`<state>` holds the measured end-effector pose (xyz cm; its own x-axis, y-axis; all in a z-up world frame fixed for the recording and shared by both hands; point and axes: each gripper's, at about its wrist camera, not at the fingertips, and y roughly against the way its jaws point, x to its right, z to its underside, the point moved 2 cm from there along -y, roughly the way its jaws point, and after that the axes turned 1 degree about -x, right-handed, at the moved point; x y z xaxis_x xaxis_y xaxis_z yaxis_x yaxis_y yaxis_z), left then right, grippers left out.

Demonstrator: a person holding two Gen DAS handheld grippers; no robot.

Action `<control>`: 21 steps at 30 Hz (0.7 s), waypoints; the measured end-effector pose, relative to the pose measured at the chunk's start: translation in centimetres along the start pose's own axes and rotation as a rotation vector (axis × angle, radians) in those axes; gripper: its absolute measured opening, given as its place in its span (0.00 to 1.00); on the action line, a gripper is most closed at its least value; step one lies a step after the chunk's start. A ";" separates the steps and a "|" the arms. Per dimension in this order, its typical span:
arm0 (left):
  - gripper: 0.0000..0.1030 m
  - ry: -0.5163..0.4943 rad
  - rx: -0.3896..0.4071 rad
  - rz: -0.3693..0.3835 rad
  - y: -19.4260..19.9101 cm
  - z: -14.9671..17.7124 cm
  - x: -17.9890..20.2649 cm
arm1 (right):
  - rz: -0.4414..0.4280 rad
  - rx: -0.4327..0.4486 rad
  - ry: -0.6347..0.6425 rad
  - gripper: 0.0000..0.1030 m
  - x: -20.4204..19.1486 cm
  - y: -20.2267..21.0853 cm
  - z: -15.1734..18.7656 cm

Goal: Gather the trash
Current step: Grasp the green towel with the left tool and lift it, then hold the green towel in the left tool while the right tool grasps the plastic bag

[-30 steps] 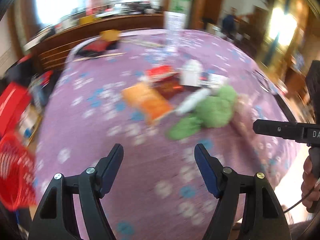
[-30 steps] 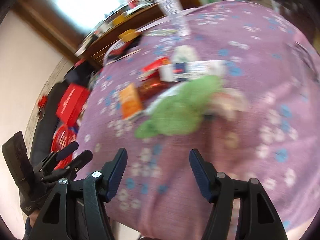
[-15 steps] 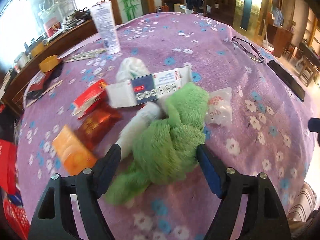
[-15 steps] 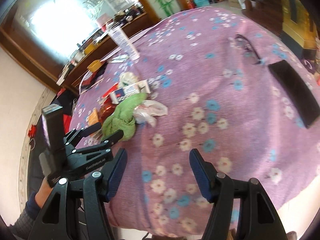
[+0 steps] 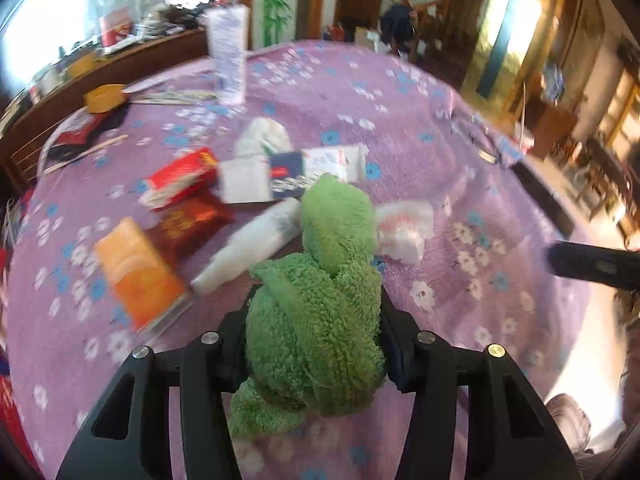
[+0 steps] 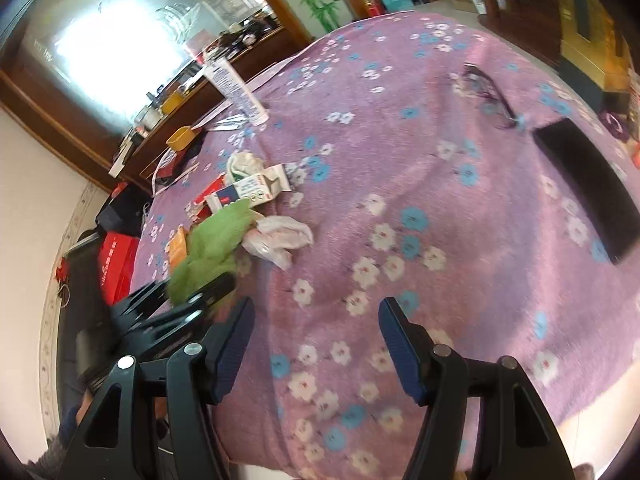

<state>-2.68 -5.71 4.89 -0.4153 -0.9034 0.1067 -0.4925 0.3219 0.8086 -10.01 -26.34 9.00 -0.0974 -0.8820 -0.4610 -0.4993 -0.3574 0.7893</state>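
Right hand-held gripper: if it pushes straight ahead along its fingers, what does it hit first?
Probably just the purple floral tablecloth. The right hand-held gripper has open jaws with bare cloth ahead; the crumpled plastic bag lies left of that line, though depth is unclear.

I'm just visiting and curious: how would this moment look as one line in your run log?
left gripper: just been closing, pads against green cloth | right gripper: open, empty, above purple tablecloth | wrappers, boxes still on table

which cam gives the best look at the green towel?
Left wrist. The green towel fills the centre, its pile sharp, bunched between the left tongs, whose jaws have just been closing on it. The right wrist view shows it small, blurred, at the left edge of the frame.
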 end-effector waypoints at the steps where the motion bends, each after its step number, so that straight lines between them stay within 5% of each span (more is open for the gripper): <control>1: 0.49 0.014 0.013 -0.004 1.0 0.2 -0.5 | -0.007 -0.007 0.016 0.67 -0.4 -0.6 -0.4; 6: 0.49 0.137 0.035 -0.057 4.7 1.6 -4.3 | -0.063 -0.048 0.111 0.65 -2.8 -4.6 -3.1; 13: 0.49 0.256 0.037 -0.150 7.4 4.5 -8.4 | -0.028 -0.102 0.180 0.40 -3.4 -10.0 -5.8; 19: 0.49 0.309 0.034 -0.189 8.1 5.9 -9.7 | -0.200 -0.242 0.264 0.38 -7.2 -9.9 -1.9; 21: 0.49 0.313 0.034 -0.195 8.4 6.3 -10.0 | -0.198 -0.245 0.315 0.38 -8.4 -9.4 -1.1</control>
<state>-7.45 7.75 6.97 -0.0595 -0.9898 0.1293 -0.5668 0.1401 0.8118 -3.50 -15.95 5.88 0.2659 -0.8261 -0.4969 -0.2592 -0.5577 0.7885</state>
